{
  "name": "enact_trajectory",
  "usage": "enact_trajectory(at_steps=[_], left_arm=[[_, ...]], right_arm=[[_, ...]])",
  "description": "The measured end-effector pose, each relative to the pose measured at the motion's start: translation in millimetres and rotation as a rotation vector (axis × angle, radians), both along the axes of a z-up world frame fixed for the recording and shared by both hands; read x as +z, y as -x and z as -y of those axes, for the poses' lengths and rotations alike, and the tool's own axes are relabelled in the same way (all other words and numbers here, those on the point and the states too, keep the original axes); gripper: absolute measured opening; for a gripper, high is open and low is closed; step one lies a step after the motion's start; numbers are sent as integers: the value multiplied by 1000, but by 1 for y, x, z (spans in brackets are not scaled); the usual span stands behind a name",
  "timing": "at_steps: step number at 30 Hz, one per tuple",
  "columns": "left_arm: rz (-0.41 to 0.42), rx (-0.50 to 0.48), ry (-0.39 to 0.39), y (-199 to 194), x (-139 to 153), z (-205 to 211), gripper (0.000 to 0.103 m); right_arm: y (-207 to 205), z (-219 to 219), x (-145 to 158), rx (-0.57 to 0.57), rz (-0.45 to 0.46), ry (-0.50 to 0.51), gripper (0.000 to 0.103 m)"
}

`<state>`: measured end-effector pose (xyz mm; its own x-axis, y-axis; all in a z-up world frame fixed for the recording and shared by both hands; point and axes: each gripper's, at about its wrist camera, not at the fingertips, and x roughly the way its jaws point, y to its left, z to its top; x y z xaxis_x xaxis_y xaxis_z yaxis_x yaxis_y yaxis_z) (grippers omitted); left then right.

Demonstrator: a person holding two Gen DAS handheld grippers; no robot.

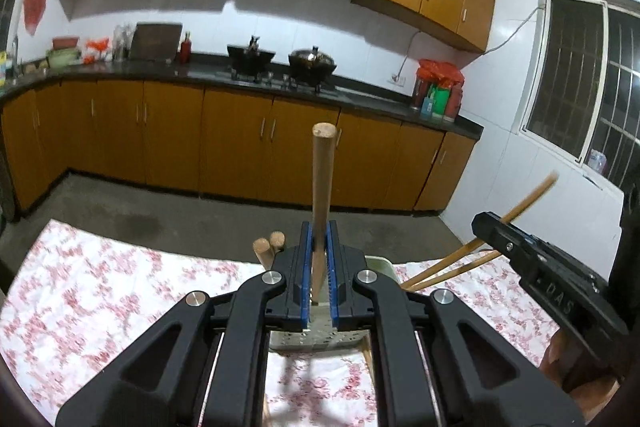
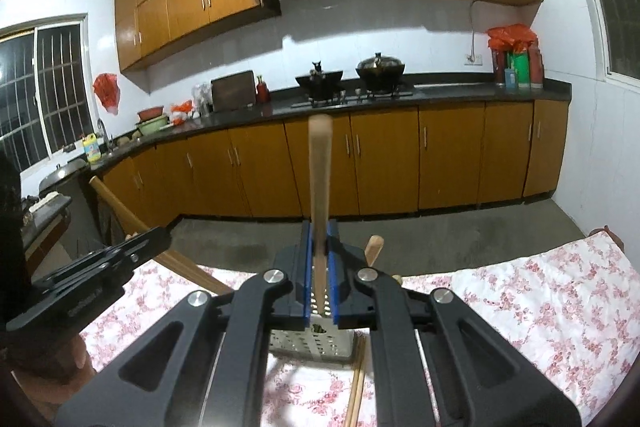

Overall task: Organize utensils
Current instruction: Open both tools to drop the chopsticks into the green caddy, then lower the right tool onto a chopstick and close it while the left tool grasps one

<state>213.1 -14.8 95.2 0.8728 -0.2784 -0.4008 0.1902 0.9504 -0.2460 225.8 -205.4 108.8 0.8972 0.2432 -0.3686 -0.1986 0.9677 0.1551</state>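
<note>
Left wrist view: left gripper [image 1: 319, 259] fingers pinch a round wooden utensil handle [image 1: 322, 179] above the perforated steel holder [image 1: 316, 341]; right gripper [image 2: 319, 259] pinches another. Both could collide entering the holder.

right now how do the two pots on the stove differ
The left pot is open at the top, with something dark sticking up out of it; the right pot is closed by a domed lid with a knob. The left pot looks angular and flared, the right pot rounder. Both are dark and sit side by side on the stove.
</note>
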Motion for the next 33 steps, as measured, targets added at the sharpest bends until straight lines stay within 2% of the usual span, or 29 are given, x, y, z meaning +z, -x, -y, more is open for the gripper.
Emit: enact_trajectory(at_steps=[2, 3, 4, 6, 11, 15, 17, 18, 20, 22, 24, 25, 29, 33], left_arm=[[3, -3, 8, 1, 0, -1, 10], [11, -3, 6, 3, 1, -2, 16], [22, 0, 2, 6, 3, -2, 28], [52, 14, 2, 14, 8, -4, 38], [116, 42, 14, 37, 20, -17, 40], [130, 84, 45, 57, 16, -34, 40], [124, 126, 51, 68, 6, -45, 40], [118, 144, 46, 71, 1, -48, 40], [81, 172, 23, 75, -15, -52, 40], [22, 184, -8, 75, -37, -54, 40], [-65, 193, -53, 71, -65, -52, 40], [-124, 180, -57, 69, -83, -50, 40], [-252, 149, -83, 65, -127, -44, 39], [-335, 113, -106, 64, -156, -37, 35]], right_arm=[[6, 2, 3, -5, 19, -2, 22], [9, 3, 7, -11, 36, -6, 29], [13, 5, 10, -16, 48, -11, 32], [22, 13, 17, -29, 74, -29, 34], [43, 41, 20, -117, 105, -40, 38], [43, 72, -13, -208, -3, -41, 38], [38, 83, -37, -236, -81, -39, 38], [33, 88, -56, -246, -149, -41, 38], [27, 90, -87, -229, -251, -54, 35], [23, 84, -122, -185, -359, -57, 21], [25, 72, -153, -128, -439, -62, 16], [28, 68, -164, -103, -461, -68, 15], [38, 44, -195, -19, -521, -65, 13], [42, 26, -203, 24, -534, -36, 13]])
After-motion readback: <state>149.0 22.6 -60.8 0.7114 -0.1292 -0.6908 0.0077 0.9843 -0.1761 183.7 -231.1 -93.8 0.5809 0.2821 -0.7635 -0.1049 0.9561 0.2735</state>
